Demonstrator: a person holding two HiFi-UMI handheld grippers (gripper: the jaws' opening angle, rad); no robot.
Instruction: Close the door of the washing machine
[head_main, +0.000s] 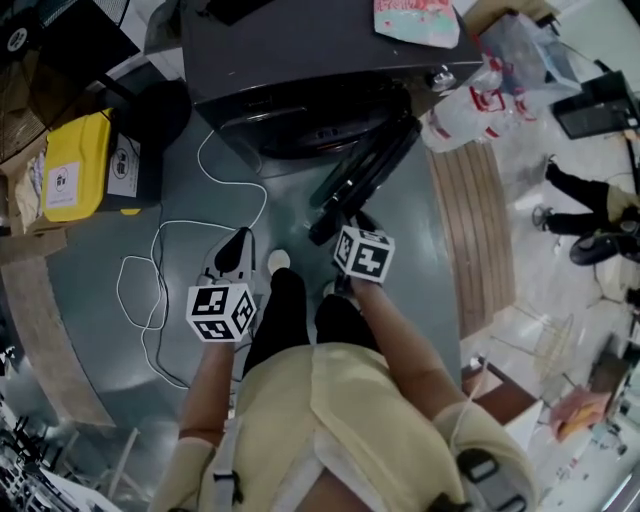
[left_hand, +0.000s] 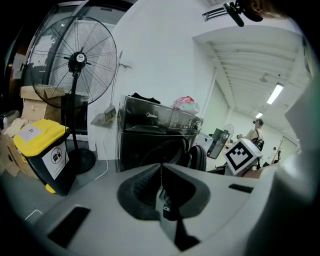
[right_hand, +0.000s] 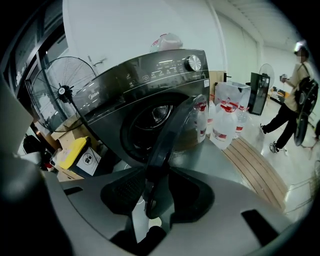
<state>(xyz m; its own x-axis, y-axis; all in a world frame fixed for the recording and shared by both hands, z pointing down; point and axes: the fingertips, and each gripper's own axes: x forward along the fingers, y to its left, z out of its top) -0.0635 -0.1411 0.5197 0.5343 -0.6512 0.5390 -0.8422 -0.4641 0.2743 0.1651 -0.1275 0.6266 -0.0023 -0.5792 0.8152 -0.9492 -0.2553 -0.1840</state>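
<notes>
A dark washing machine (head_main: 300, 60) stands ahead with its round door (head_main: 365, 170) swung out toward me. In the right gripper view the door's rim (right_hand: 167, 140) runs down between the jaws of my right gripper (right_hand: 157, 192). The jaws stand wide, with gaps showing on both sides of the rim. In the head view the right gripper (head_main: 345, 222) sits at the door's near edge. My left gripper (head_main: 238, 245) hangs to the left over the floor, away from the machine (left_hand: 150, 135). It is shut (left_hand: 161, 170), with nothing between its pads.
A yellow-lidded bin (head_main: 75, 165) and boxes stand at the left, with a pedestal fan (left_hand: 75, 60) behind. A white cable (head_main: 170, 240) loops over the floor. Water bottles (head_main: 465, 110) and a wooden strip (head_main: 475, 230) lie right of the machine. A person (head_main: 590, 205) walks at far right.
</notes>
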